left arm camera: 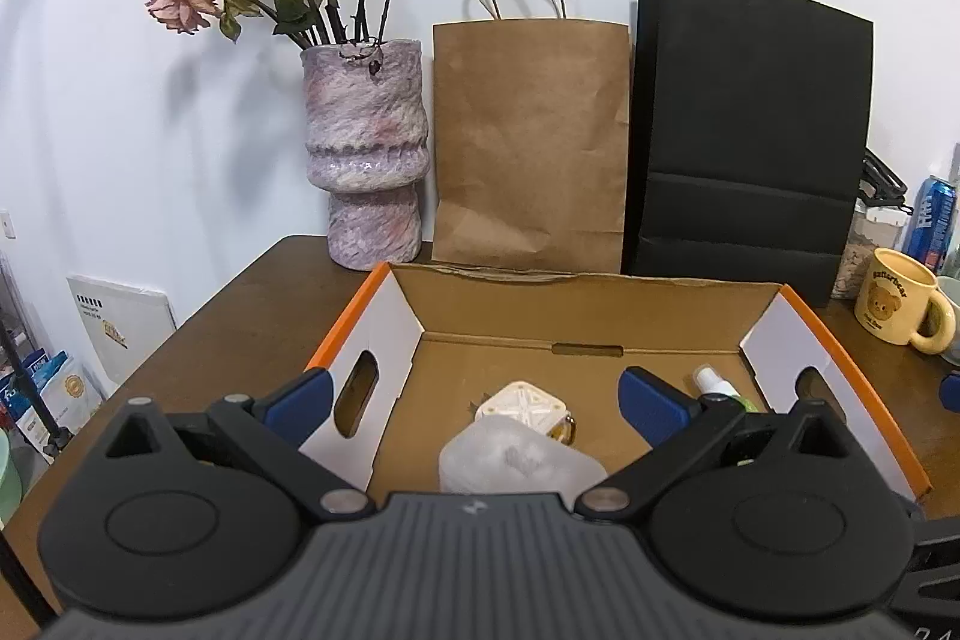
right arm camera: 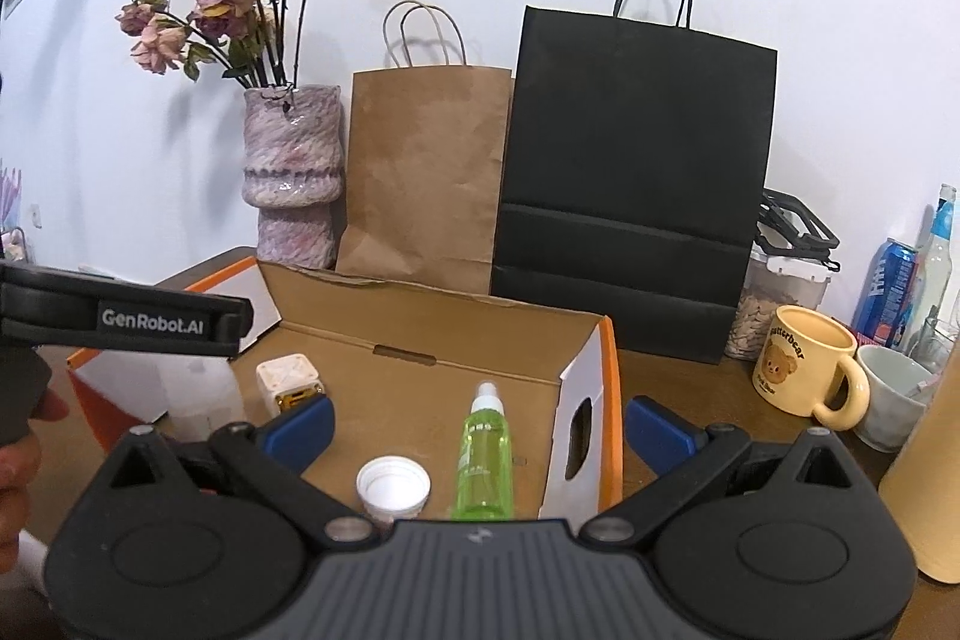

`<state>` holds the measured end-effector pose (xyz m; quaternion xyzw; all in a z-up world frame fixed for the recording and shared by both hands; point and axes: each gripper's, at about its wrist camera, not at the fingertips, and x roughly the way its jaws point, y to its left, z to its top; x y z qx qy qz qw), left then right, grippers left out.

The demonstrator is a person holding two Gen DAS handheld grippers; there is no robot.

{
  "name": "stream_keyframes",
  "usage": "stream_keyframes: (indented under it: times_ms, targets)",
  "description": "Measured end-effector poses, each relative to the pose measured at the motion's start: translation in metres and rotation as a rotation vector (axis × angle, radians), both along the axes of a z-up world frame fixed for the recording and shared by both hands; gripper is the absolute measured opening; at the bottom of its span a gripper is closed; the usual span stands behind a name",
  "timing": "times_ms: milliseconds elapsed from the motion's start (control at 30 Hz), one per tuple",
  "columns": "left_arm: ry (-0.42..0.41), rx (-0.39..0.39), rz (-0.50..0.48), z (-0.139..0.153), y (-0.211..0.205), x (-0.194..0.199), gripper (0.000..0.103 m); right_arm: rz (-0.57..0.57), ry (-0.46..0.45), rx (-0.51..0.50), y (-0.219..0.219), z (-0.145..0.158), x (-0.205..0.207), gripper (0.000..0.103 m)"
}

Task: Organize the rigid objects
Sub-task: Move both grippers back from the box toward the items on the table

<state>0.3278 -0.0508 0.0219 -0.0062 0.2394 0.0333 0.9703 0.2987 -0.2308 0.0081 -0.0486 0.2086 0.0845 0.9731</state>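
An open cardboard box (left arm camera: 576, 307) (right arm camera: 432, 322) with orange edges stands on the brown table. In it lie a white cube-shaped object (left arm camera: 521, 402) (right arm camera: 287, 375), a translucent white bottle (left arm camera: 516, 460) (right arm camera: 198, 394), a green spray bottle (right arm camera: 485, 466) (left arm camera: 719, 387) and a small white-capped jar (right arm camera: 393, 487). My left gripper (left arm camera: 474, 400) is open over the box's near left part, holding nothing. My right gripper (right arm camera: 478, 430) is open and empty too, straddling the box's right wall above the spray bottle. The left gripper's body (right arm camera: 120, 319) shows at the left of the right wrist view.
Behind the box stand a purple vase (left arm camera: 366, 154) of dried roses, a brown paper bag (left arm camera: 531, 142) and a black paper bag (left arm camera: 750, 130). To the right are a yellow bear mug (right arm camera: 804, 370), a white cup (right arm camera: 888, 394), a blue can (right arm camera: 888, 292) and a jar (right arm camera: 774, 304).
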Motion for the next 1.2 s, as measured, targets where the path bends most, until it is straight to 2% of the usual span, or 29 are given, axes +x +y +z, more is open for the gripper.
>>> stream_keyframes:
  times_ms: [700, 1200]
  targets:
    - [-0.002, -0.017, 0.0, -0.001, 0.003, -0.065, 0.103, -0.005, -0.005, 0.002, -0.011, -0.004, -0.064, 0.103]
    - [0.018, -0.008, -0.013, -0.016, 0.004, -0.112, 0.103, -0.02, 0.046, -0.028, -0.026, -0.02, -0.11, 0.103]
